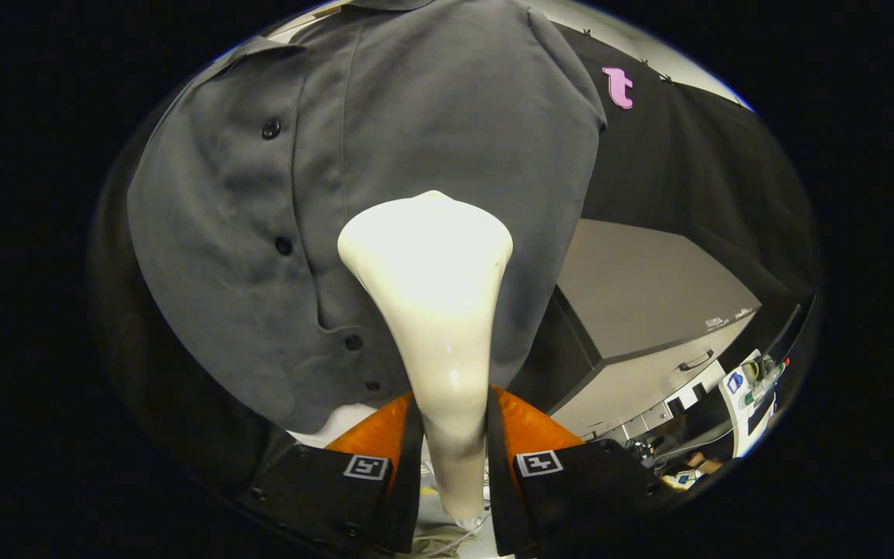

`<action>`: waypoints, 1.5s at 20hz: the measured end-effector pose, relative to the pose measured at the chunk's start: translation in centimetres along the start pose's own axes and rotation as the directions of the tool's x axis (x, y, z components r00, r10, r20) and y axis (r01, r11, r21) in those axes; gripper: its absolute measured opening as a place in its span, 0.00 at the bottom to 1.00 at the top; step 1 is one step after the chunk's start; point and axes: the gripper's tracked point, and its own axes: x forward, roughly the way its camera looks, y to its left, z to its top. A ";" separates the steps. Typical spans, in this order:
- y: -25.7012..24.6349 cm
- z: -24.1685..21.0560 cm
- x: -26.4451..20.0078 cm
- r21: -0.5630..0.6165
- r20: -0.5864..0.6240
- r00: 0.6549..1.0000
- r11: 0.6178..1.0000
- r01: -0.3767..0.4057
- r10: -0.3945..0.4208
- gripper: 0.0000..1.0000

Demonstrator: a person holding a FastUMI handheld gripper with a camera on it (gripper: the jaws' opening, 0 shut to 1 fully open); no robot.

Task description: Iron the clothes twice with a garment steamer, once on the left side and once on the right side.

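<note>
Steamer axis: we see the cream garment steamer running lengthwise straight out from the jaws, narrow handle near us, wide flared head at the far end.

Steamer heading: the head points away from us into the grey shirt, which hangs just ahead and spreads well beyond the head on every side.

Steamer and jaws: the handle sits right between the two fingers, and the body rises out past their tips.

Gripper: we have the jaws clenched on the steamer's handle, one finger pressing each flank.

Shirt: a button placket runs down to the left of the steamer head, with dark buttons along it; the head lies to the right of that placket.

Contact: we cannot tell whether the head's face touches the cloth, since that face is turned away from us.

Hidden: the steamer covers the middle of the shirt's lower half; the handle's lowest end blurs between the fingers.

Beyond, to the right: a grey cabinet with a dark handle stands past the shirt's edge.

Hard to make out: small cluttered items lie right of the cabinet, too tiny to name.
</note>
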 end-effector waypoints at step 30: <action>-0.7 -17.7 8.0 0.024 -0.296 0.955 0.999 0.032 -0.023 0.46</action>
